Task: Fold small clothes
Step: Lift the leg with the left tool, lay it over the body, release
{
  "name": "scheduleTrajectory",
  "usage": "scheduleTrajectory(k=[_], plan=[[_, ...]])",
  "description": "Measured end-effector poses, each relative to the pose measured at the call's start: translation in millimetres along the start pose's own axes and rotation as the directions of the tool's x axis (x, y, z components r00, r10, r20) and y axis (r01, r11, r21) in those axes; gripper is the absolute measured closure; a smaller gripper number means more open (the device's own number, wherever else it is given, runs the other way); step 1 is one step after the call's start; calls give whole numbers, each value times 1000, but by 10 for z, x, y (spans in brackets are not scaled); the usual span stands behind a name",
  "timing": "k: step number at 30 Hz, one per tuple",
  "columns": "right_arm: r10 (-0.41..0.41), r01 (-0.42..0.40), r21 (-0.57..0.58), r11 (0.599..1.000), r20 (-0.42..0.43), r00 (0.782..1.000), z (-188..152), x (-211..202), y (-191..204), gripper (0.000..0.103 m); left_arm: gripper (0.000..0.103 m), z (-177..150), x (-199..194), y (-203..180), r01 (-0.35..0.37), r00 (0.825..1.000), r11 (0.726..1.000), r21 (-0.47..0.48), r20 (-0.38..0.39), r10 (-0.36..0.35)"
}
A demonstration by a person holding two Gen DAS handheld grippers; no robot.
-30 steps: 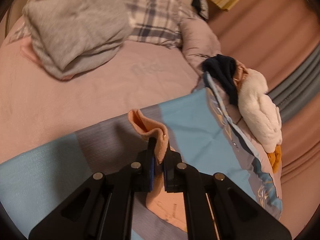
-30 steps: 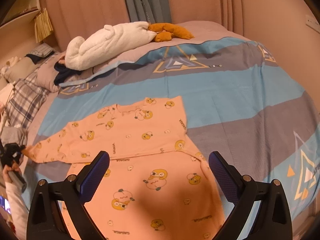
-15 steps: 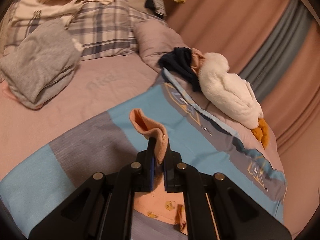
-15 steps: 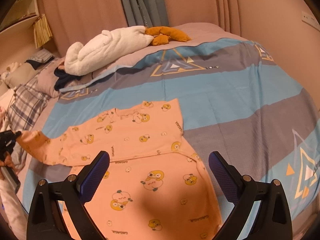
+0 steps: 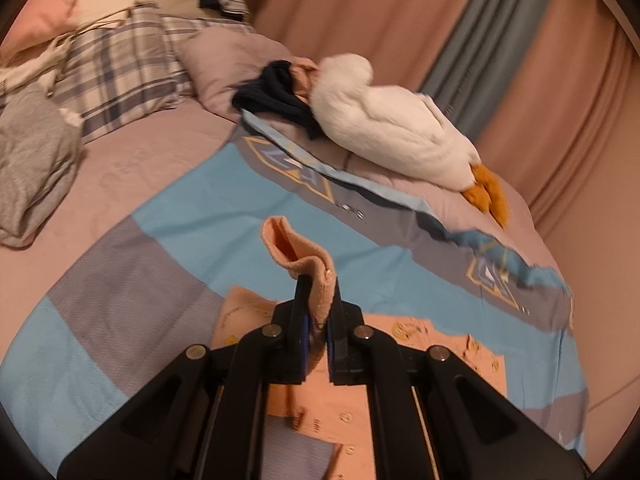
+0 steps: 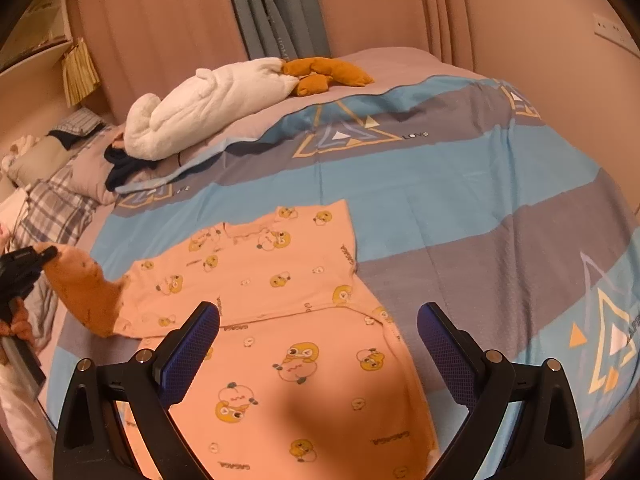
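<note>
Peach cotton printed with yellow chicks: small long-sleeved top (image 6: 280, 280) spread flat on the bed, nearer the foot-side edge than the pillows, one sleeve already laid across the chest. Left gripper (image 5: 318, 308) clamped on the cuff (image 5: 298, 254) of the other sleeve, lifted clear of the cover, sleeve fabric hanging in a slack arc back to the shoulder. Right gripper (image 6: 318, 344) spread wide with nothing between the blue pads (image 6: 188, 350), hovering over the lower half of the garment. Step in hand, by the look of it: folding the raised sleeve inward. Next move probably calls for carrying the cuff across toward the middle of the chest, lowering until the sleeve lies flat, then letting go; likely worth pinning the body with the free tongs to stop the thin cloth dragging and bunching. Underneath, striped duvet cover (image 6: 460, 208) in blue and grey with triangle motifs, soft and yielding, apt to wrinkle along with the top. Toward the far edge, white plush goose (image 6: 208, 108) with orange feet; plaid pillow (image 5: 116, 68) and heaped grey clothing (image 5: 32, 160) at the head end. Pinkish curtains (image 6: 160, 28) round the room, grey strip between them.
</note>
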State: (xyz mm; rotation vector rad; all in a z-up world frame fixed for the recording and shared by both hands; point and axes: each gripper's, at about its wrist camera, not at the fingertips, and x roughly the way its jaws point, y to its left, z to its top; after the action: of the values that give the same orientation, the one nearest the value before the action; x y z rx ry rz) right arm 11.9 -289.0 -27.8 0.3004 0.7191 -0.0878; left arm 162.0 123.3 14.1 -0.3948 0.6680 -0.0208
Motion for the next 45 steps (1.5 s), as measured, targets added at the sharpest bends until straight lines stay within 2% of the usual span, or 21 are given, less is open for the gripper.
scheduleTrajectory(k=[8, 17, 26, 34, 35, 40, 41, 43, 45], plan=[[-11, 11, 18, 1000, 7, 1000, -23, -23, -82, 3, 97, -253, 202, -381, 38, 997, 995, 97, -74, -30], [-6, 6, 33, 999, 1, 1000, -45, -10, -127, 3, 97, -573, 464, -694, 70, 983, 980, 187, -177, -37], [-5, 5, 55, 999, -5, 1000, -75, -1, -183, 3, 96, -884, 752, -826, 87, 961, 972, 221, -276, -23], [4, -3, 55, 998, -22, 1000, -106, 23, -192, 3, 95, -1122, 1001, -845, 106, 928, 973, 206, -371, -22], [5, -3, 56, 998, -22, 1000, -104, 26, -191, 3, 93, -1135, 1020, -844, 108, 925, 974, 201, -378, -24], [2, -1, 48, 999, -28, 1000, -100, 32, -169, 3, 67, -1163, 1045, -814, 139, 905, 978, 158, -422, -60], [4, -3, 45, 999, -28, 1000, -97, 30, -160, 3, 63, -1158, 1019, -812, 149, 904, 977, 151, -422, -72], [11, -10, 40, 999, -25, 1000, -86, 24, -138, 3, 45, -1101, 893, -776, 181, 905, 976, 123, -408, -117], [18, -17, 38, 999, -26, 999, -75, 37, -114, 3, 37, -1017, 741, -720, 202, 911, 975, 94, -384, -151]])
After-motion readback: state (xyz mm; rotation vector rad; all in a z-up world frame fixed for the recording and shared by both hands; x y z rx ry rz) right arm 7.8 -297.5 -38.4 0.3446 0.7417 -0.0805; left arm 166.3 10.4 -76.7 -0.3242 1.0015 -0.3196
